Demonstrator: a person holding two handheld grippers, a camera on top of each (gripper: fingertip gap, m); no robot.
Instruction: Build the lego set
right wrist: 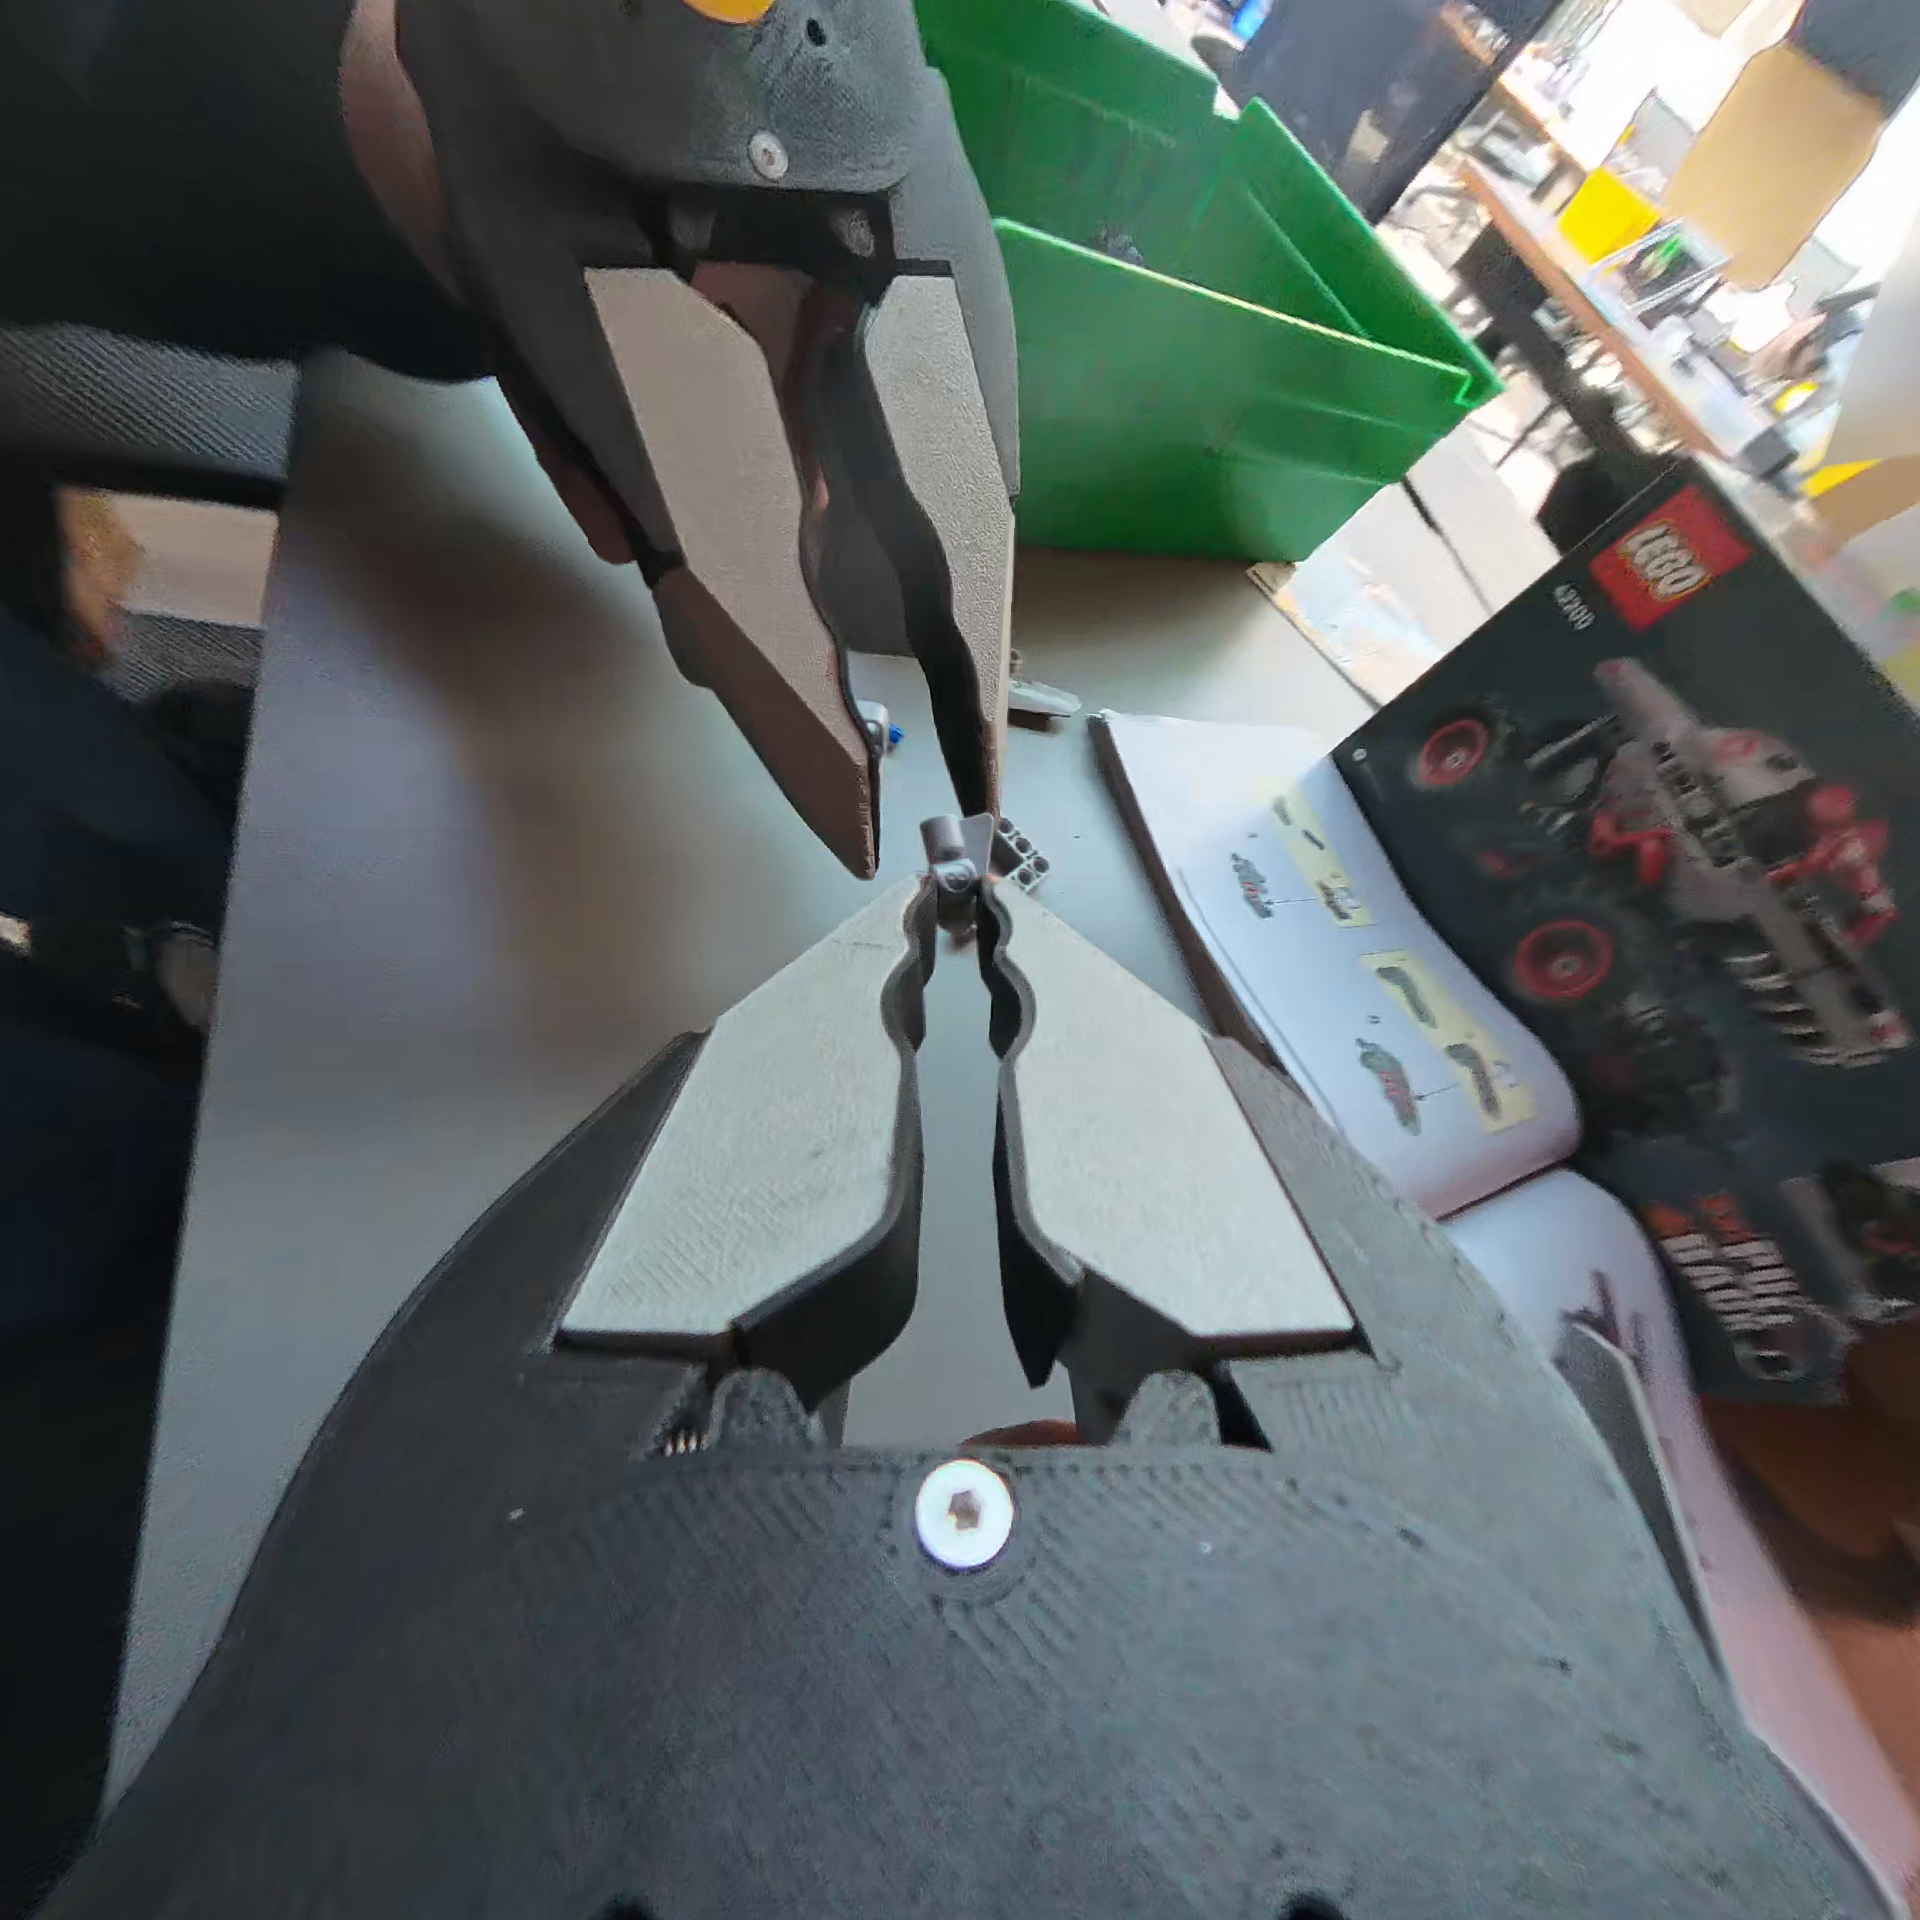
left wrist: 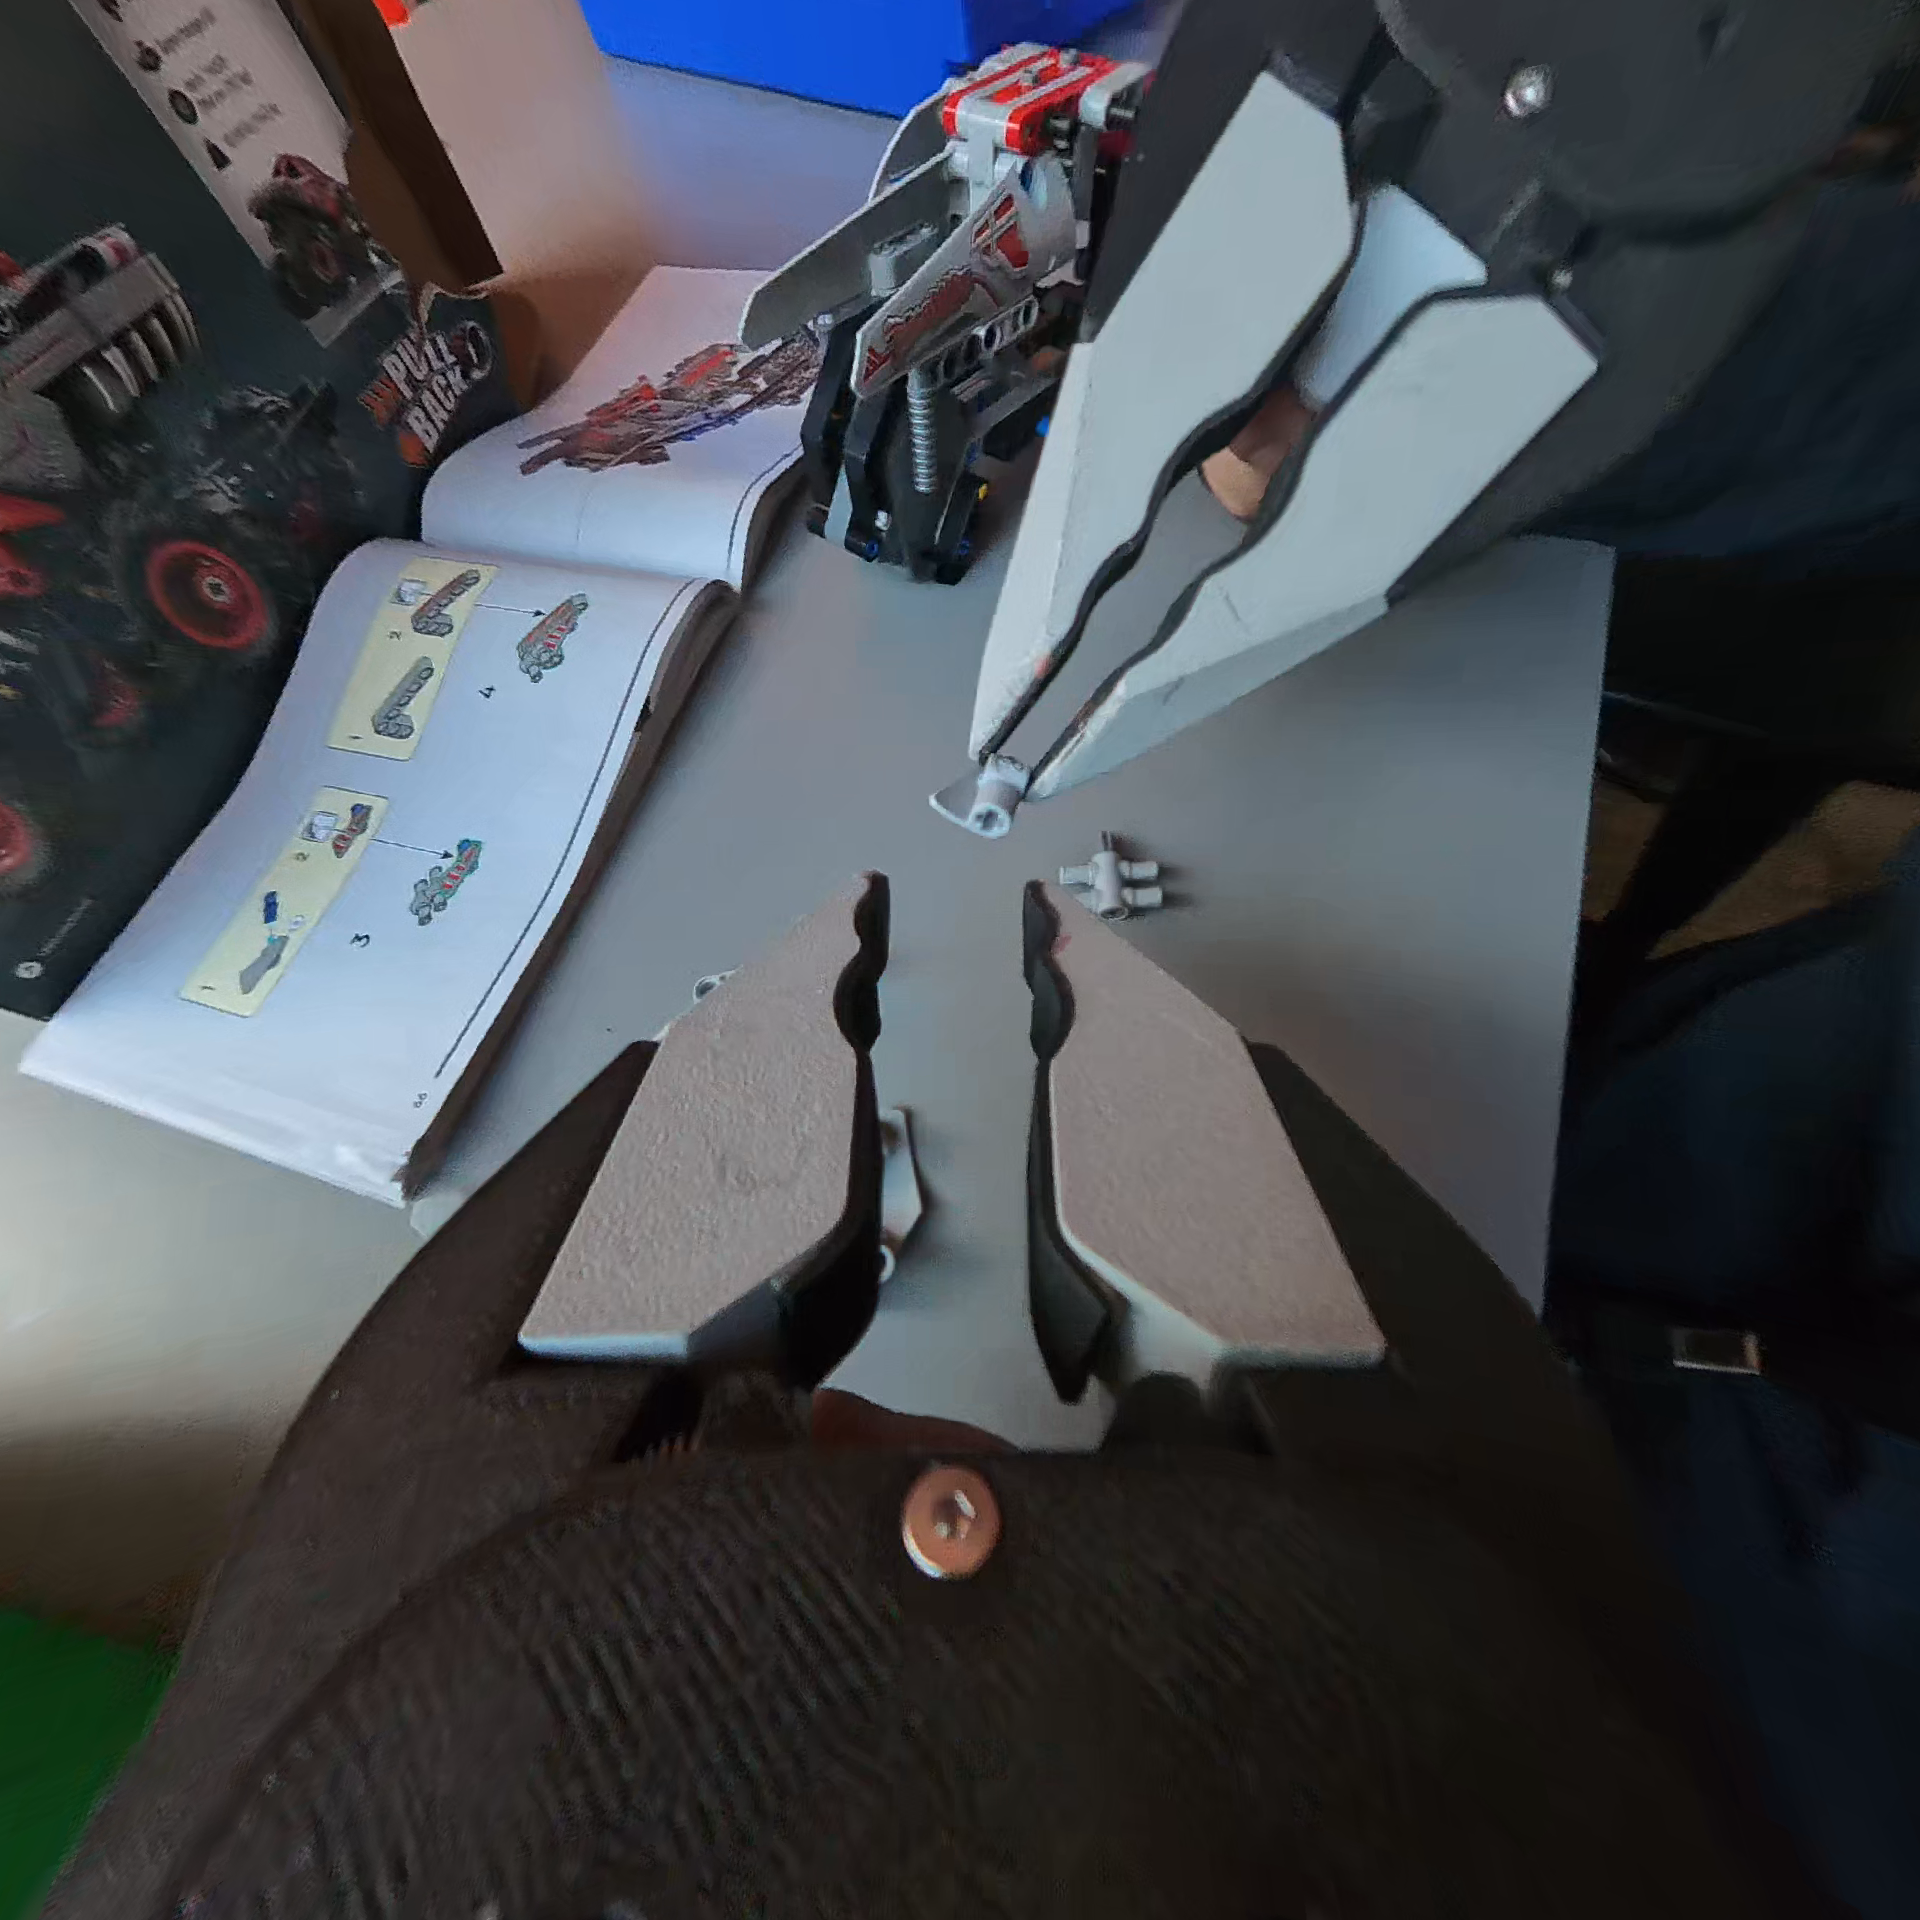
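My right gripper (right wrist: 956,902) is shut on a small grey Lego connector piece (right wrist: 954,864) and holds it just above the grey table. In the left wrist view it (left wrist: 1013,771) reaches in from the upper right with the piece (left wrist: 987,808) at its tips. My left gripper (left wrist: 956,902) is open and empty, its tips a short way from that piece. In the right wrist view it (right wrist: 923,828) comes down from above. A grey pin connector (left wrist: 1117,883) lies on the table to its right. The part-built grey and red model (left wrist: 956,312) stands behind.
An open instruction booklet (left wrist: 416,831) lies to the left, with the set's dark box (left wrist: 156,520) beyond it. Green bins (right wrist: 1195,395) stand at the table's far side. A grey panel piece (left wrist: 902,1184) lies under my left gripper. A small grey beam (right wrist: 1023,857) lies nearby. The table edge (left wrist: 1579,935) is close on the right. The grippers are tip to tip, or close to it.
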